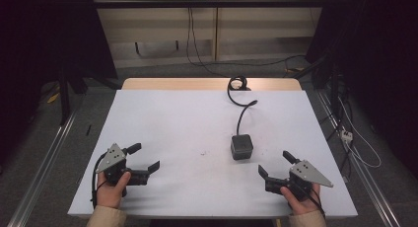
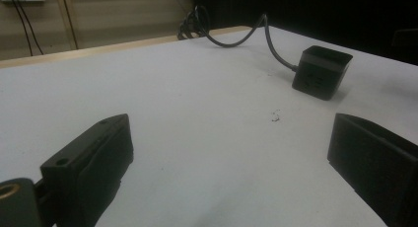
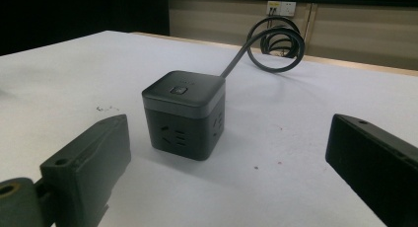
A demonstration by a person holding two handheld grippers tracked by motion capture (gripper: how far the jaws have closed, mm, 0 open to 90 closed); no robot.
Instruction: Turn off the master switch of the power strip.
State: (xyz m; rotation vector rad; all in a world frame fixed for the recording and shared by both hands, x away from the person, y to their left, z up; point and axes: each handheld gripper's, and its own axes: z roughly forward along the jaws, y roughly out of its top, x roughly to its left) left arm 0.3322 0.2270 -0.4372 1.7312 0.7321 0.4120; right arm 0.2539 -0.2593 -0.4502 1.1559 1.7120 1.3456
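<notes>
Near the bench's (image 1: 162, 118) front left corner, the left hand-held gripper (image 1: 146, 158) rests with jaws spread wide, gripping nothing. Right of centre sits the black socket cube (image 1: 242, 147), button face up, its cord (image 1: 242, 108) running toward the far edge and coiling there. Near the front right corner, the right hand-held gripper (image 1: 276, 164) stands open and empty, aimed at the cube.

The cube power strip (image 3: 185, 114) looks matt dark plastic with a smooth top; the table (image 1: 172, 123) is matt white, wood-edged.
</notes>
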